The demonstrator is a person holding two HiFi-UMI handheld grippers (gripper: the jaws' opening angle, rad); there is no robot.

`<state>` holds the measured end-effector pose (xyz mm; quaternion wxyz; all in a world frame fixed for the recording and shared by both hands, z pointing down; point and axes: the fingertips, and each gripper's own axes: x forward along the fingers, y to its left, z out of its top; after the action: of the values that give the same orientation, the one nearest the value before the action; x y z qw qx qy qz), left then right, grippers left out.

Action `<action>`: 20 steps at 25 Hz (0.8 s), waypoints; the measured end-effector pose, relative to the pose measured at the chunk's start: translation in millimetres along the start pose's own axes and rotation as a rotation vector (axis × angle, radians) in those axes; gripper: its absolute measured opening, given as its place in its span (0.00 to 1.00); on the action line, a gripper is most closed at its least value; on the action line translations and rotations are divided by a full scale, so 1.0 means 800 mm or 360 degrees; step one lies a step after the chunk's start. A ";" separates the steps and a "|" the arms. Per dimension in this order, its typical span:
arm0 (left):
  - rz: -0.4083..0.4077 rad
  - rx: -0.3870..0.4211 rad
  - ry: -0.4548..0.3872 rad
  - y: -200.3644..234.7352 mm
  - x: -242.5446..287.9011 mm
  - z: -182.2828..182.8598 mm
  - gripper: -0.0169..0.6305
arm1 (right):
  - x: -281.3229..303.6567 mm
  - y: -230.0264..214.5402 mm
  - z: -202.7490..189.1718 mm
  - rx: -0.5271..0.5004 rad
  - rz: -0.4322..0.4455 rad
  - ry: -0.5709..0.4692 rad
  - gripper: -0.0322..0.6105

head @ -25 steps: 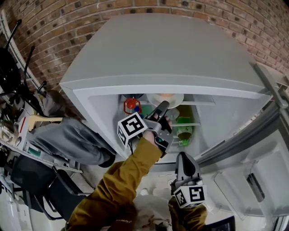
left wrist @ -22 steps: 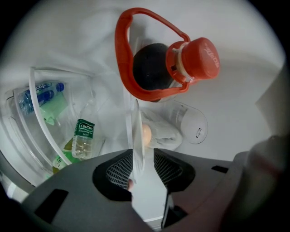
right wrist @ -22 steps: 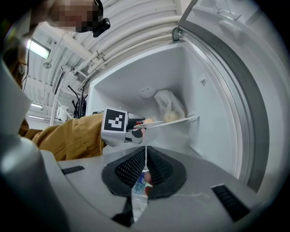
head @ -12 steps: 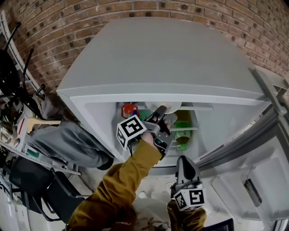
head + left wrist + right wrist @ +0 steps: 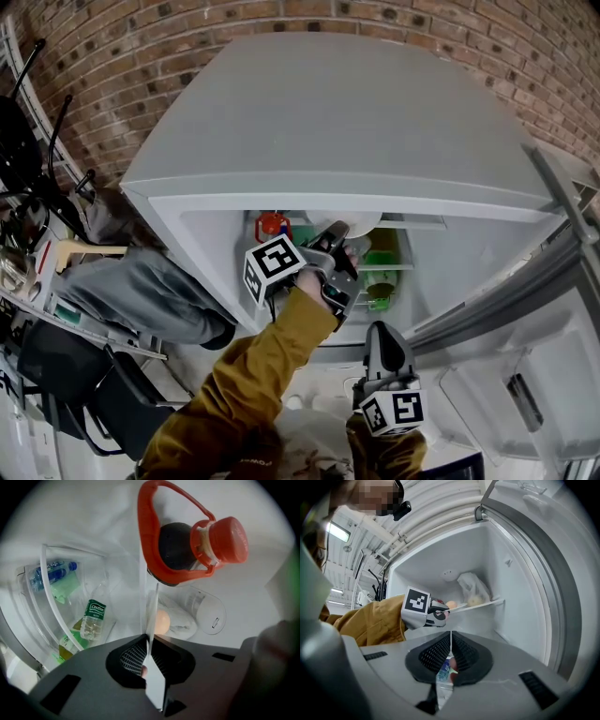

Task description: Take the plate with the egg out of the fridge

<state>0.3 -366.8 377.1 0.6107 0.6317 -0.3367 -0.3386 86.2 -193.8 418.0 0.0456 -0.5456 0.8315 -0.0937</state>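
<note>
My left tongs [image 5: 336,232] reach into the open fridge [image 5: 328,122] at its top shelf. They are closing on the rim of the white plate [image 5: 361,223], and the thin edge sits squeezed between the pads. The egg [image 5: 161,620] lies on that plate just past the tips, beside a crumpled white plastic bag [image 5: 182,619]. A dark bottle with a red cap and handle [image 5: 192,545] stands close by the plate. A small water bottle [image 5: 92,619] sits further off. My right tongs [image 5: 384,330] hang low in front of the fridge, pads together, holding nothing.
</note>
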 end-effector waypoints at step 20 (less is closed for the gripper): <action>0.0011 -0.0097 0.0057 -0.001 -0.016 -0.018 0.06 | -0.020 0.009 0.001 -0.0003 -0.0032 -0.0011 0.05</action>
<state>5.5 -348.0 377.0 0.6367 0.6177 -0.3174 -0.3351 86.1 -176.7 414.9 0.0469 -0.5543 0.8259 -0.0915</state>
